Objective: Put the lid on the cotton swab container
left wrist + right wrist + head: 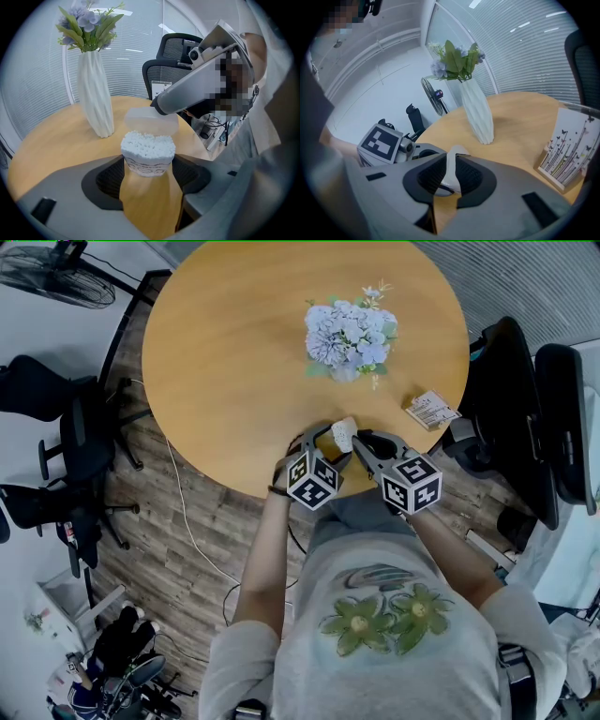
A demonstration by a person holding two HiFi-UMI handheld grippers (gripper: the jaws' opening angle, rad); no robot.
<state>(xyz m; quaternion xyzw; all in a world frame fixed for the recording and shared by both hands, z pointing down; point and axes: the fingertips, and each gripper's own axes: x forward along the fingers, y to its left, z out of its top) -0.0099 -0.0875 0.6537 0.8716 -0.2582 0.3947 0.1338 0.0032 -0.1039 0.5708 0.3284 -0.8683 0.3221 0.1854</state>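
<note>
A small clear cotton swab container point(148, 154), packed with white swabs, stands at the near edge of the round wooden table point(234, 362). My left gripper point(148, 165) is shut on it, one pad pressed to each side. The translucent lid point(151, 121) hangs just above and behind the container's open top, tilted. My right gripper point(451, 172) is shut on the lid point(453, 164), pinching its thin edge. In the head view the container point(342, 434) sits between the left gripper point(328, 442) and the right gripper point(364, 442), close to my body.
A white ribbed vase of pale blue flowers point(349, 334) stands mid-table, a short way beyond the container. A card holder point(431, 410) sits at the table's right edge. Black office chairs point(511, 399) stand to the right, more chairs point(66, 427) and a fan point(56, 277) to the left.
</note>
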